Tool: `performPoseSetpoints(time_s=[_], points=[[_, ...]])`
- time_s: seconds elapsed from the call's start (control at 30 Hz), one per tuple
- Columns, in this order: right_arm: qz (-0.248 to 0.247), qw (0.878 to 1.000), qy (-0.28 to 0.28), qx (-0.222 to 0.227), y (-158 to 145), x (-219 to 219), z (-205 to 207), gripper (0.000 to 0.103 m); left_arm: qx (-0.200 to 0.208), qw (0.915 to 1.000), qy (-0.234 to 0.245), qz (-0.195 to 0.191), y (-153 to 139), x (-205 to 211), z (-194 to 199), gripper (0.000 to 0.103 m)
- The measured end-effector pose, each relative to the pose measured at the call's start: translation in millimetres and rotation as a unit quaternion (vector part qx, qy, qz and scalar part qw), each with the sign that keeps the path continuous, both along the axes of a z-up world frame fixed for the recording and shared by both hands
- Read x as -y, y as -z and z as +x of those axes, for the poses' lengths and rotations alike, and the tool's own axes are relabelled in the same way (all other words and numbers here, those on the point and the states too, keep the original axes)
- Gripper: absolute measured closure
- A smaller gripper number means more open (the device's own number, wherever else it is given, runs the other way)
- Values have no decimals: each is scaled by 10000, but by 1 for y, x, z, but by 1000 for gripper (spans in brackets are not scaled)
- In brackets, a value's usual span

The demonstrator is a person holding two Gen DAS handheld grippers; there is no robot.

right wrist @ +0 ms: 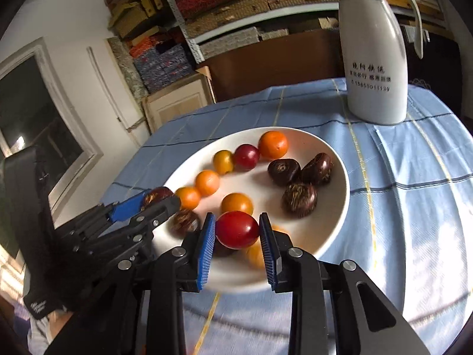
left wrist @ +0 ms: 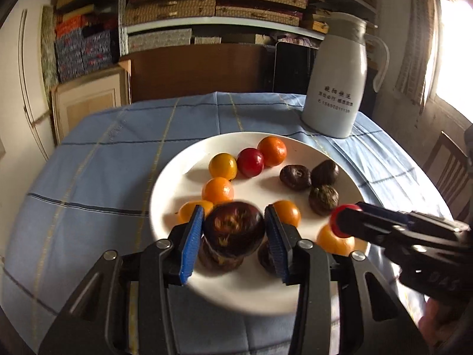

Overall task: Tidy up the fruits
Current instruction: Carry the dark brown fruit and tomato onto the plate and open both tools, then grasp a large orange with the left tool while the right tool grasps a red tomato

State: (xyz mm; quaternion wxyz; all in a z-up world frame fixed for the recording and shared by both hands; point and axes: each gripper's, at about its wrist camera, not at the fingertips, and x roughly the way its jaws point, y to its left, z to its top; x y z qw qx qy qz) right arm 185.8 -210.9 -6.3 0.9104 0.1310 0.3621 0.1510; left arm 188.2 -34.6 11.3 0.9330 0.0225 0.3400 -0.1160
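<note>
Hovering over the white plate, the left gripper clamps a dark chestnut and the right gripper a red tomato; round and smooth, either could slip out and scatter the sorted fruit

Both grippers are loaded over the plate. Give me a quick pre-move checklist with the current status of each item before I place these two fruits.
1. Left gripper grip on the dark chestnut: ok, it sits between both blue pads.
2. Right gripper grip on the red tomato: ok, pads touch both sides.
3. Both loads above the white plate: ok.
4. Gap between the two grippers: ok for now, though they are close together over the near rim.
5. Drop spot beside the three dark chestnuts: ok, bare plate in front of them.
6. Whether the held fruits have lifted free of the fruit beneath them: cannot tell, blurred.
</note>
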Motion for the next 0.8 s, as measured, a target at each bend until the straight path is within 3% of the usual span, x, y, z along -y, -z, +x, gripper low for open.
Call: performPoseSetpoints(time_s=[0.1,0.17,0.3,0.4,0.53,0.67,0.8], points=[[170,9997,101,-122,12,7,12,61,-23,9999,-83,65,13,0,9,30],[249,9996,145,-55,10,14,7,59,24,9997,-121,187,16,-2,8,21],[395,9990,197,98,5,23,-7,53,-2,9999,-117,1,13,-13,-3,17],[320,9992,201,155,5,26,-25,52,31,9999,-118,75,13,-16,-20,16],[261,9993,114,244,9,28,-65,50,68,9999,-134,8,12,-26,-55,14],[149,9988,-90,466,11,25,-115,41,207,9996,-178,-33,10,-37,-99,9],[26,9986,-390,356,21,18,-149,36,208,9997,-114,28,14,-40,-134,5]])
